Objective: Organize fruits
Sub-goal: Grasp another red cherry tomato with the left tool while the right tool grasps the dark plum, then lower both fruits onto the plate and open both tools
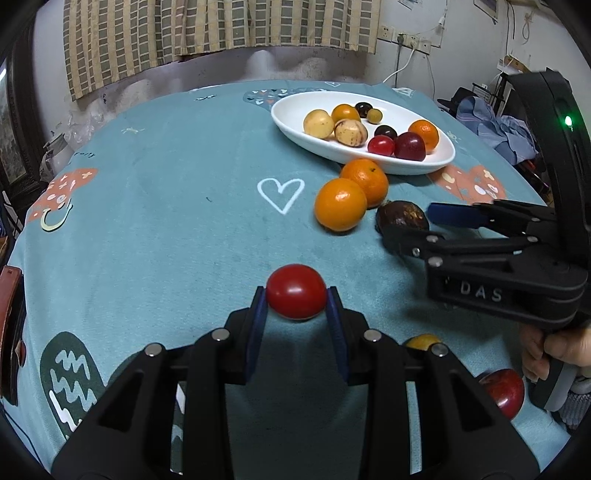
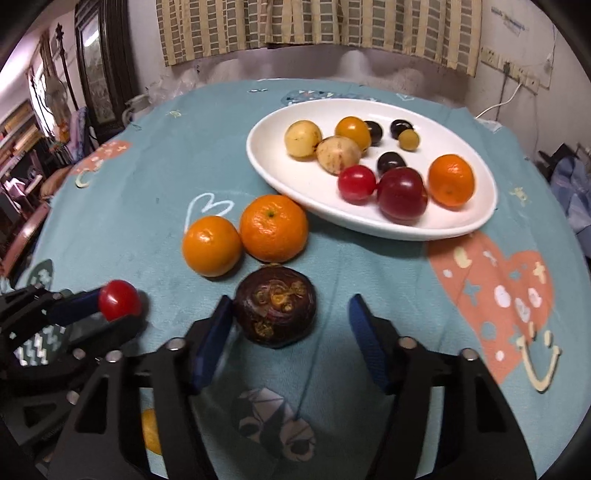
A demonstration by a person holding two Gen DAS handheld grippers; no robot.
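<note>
Checked curtain (image 1: 221, 33), white wall (image 1: 417, 18)

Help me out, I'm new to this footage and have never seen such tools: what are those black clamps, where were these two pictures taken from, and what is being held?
They are hand-held grippers, one in each of a person's hands, each with a camera looking along its fingers. The left gripper is shut on a red cherry tomato. The right gripper is open, with a dark brown fruit between its fingers, the right pad clearly apart from it. On the teal tablecloth lie two tangerines beside a white oval plate holding more fruit.
</note>
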